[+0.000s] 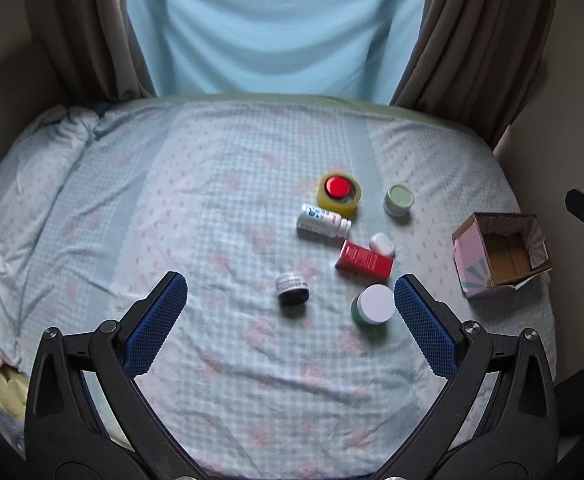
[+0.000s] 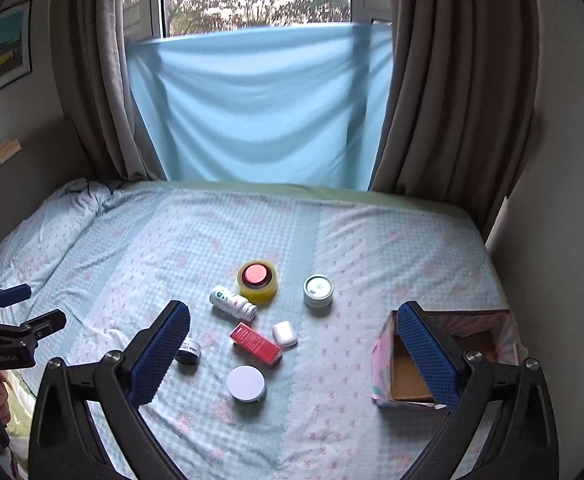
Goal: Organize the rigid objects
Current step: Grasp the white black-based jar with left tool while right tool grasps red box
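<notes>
Several small items lie on the bed: a yellow tape roll [image 1: 339, 194] with a red cap inside, a white bottle [image 1: 322, 221] on its side, a red box [image 1: 364, 260], a white earbud case [image 1: 382, 244], a pale green jar [image 1: 398, 200], a small dark jar [image 1: 292, 289] and a white-lidded green jar [image 1: 373, 305]. An open pink cardboard box [image 1: 499, 254] stands at the right. My left gripper [image 1: 290, 300] is open above the bed, the dark jar between its fingers' line. My right gripper [image 2: 293, 340] is open and empty above the items; the box [image 2: 443, 360] is behind its right finger.
The bed sheet [image 1: 212, 220] is checked blue with pink print, bunched at the left [image 1: 32, 168]. A blue cloth [image 2: 252, 108] and brown curtains [image 2: 451, 80] hang behind the bed. A wall stands close on the right [image 2: 551, 200].
</notes>
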Demonstrator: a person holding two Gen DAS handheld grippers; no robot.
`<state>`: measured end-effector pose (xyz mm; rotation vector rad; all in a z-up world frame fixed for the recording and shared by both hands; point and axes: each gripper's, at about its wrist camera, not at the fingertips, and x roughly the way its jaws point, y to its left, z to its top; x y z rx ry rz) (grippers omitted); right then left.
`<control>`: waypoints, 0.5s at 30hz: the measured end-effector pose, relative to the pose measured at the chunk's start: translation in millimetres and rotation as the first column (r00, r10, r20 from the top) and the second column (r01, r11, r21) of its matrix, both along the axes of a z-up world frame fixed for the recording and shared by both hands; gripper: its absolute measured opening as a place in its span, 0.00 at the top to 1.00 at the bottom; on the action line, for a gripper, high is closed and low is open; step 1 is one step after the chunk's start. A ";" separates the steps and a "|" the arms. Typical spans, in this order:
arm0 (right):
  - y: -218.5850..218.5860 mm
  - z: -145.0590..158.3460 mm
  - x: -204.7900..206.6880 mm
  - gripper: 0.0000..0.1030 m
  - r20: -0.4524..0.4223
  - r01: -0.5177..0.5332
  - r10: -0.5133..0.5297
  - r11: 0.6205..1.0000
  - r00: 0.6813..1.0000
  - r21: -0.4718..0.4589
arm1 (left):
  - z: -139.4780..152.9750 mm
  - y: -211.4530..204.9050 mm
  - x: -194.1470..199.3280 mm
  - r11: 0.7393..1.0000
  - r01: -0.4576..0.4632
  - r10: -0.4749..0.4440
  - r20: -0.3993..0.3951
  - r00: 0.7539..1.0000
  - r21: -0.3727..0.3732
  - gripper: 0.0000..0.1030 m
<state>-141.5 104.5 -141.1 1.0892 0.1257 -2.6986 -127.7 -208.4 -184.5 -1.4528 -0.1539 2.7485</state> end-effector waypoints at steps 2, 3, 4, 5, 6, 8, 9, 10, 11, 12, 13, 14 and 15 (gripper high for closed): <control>-12.6 -17.2 -18.5 0.00 0.035 -0.013 0.012 1.000 0.999 0.007 | -25.5 -11.0 -22.0 0.999 0.009 -0.011 0.059 0.998 0.034 0.00; -18.8 -25.8 -27.7 0.00 0.052 -0.021 0.021 1.000 0.998 0.006 | -39.6 -15.5 -33.7 0.999 0.010 -0.014 0.089 0.996 0.047 0.01; -24.6 -35.3 -37.9 0.00 0.072 -0.034 0.034 0.999 0.997 0.004 | -54.1 -18.9 -45.1 0.998 0.008 -0.014 0.115 0.993 0.057 0.01; -30.1 -43.9 -46.4 0.00 0.090 -0.047 0.046 0.999 0.995 0.009 | -66.7 -21.3 -55.2 0.998 0.003 -0.013 0.145 0.989 0.070 0.01; -35.1 -51.1 -53.7 0.00 0.107 -0.061 0.058 0.998 0.993 0.017 | -78.0 -21.5 -62.9 0.997 -0.003 -0.011 0.169 0.985 0.083 0.01; -46.5 -70.1 -70.9 0.00 0.146 -0.103 0.096 0.994 0.985 0.042 | -105.4 -21.8 -80.2 0.994 -0.014 -0.010 0.220 0.975 0.108 0.01; -51.4 -79.6 -78.9 0.00 0.165 -0.124 0.114 0.991 0.980 0.054 | -118.3 -18.6 -87.2 0.993 -0.016 -0.012 0.243 0.970 0.115 0.01; -56.1 -90.7 -87.7 0.00 0.184 -0.147 0.132 0.987 0.974 0.068 | -131.7 -15.5 -93.7 0.992 -0.017 -0.017 0.266 0.964 0.123 0.01; -60.9 -103.9 -97.7 0.00 0.207 -0.167 0.147 0.982 0.967 0.085 | -147.3 -12.8 -101.7 0.991 -0.019 -0.019 0.289 0.957 0.130 0.01; -64.6 -116.3 -106.4 0.00 0.232 -0.189 0.163 0.977 0.959 0.095 | -160.8 -9.9 -108.6 0.991 -0.025 -0.018 0.309 0.951 0.134 0.01; -68.7 -129.8 -114.8 0.00 0.262 -0.210 0.177 0.972 0.949 0.103 | -175.1 -8.6 -115.3 0.989 -0.034 -0.015 0.331 0.944 0.142 0.01; -72.6 -143.3 -122.6 0.00 0.286 -0.226 0.184 0.967 0.940 0.121 | -189.5 -7.0 -120.4 0.987 -0.051 -0.005 0.354 0.935 0.149 0.01; -76.0 -155.3 -129.1 0.00 0.309 -0.239 0.186 0.961 0.933 0.142 | -203.1 -5.8 -125.7 0.986 -0.074 0.011 0.377 0.926 0.152 0.02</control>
